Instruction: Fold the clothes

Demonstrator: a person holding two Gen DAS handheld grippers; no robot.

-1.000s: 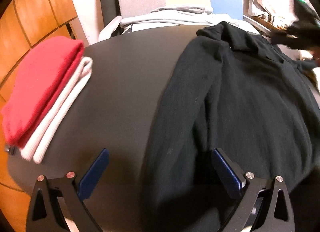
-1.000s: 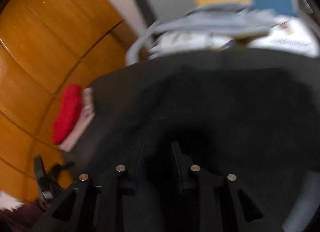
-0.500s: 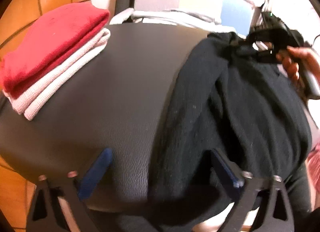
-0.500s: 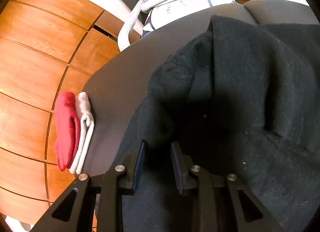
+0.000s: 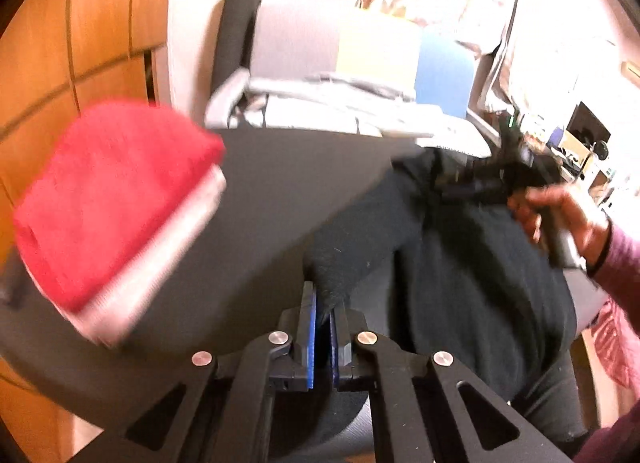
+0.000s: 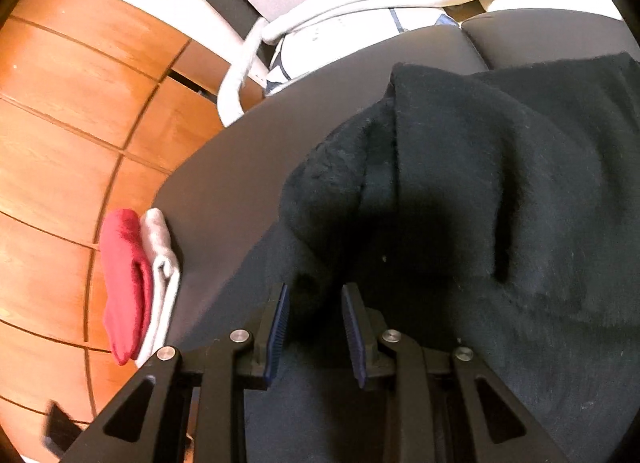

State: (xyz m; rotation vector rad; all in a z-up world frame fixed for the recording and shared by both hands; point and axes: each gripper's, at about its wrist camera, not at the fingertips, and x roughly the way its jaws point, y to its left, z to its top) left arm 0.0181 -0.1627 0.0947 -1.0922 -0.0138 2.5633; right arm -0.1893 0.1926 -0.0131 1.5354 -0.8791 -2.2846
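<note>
Warm indoor light. The left view is motion-blurred, its red towel point(image 5: 108, 199) smeared, background washed out by glare. The right view is sharper; fisheye edges curve, corners dark.

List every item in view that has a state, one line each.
Left hand-held gripper: shut on the black sweater's sleeve end.
Right hand-held gripper: open, over the sweater.
Black sweater: unfolded, rumpled on the black table.
Red garment: folded, stacked on the white garment.
White garment: folded.
</note>
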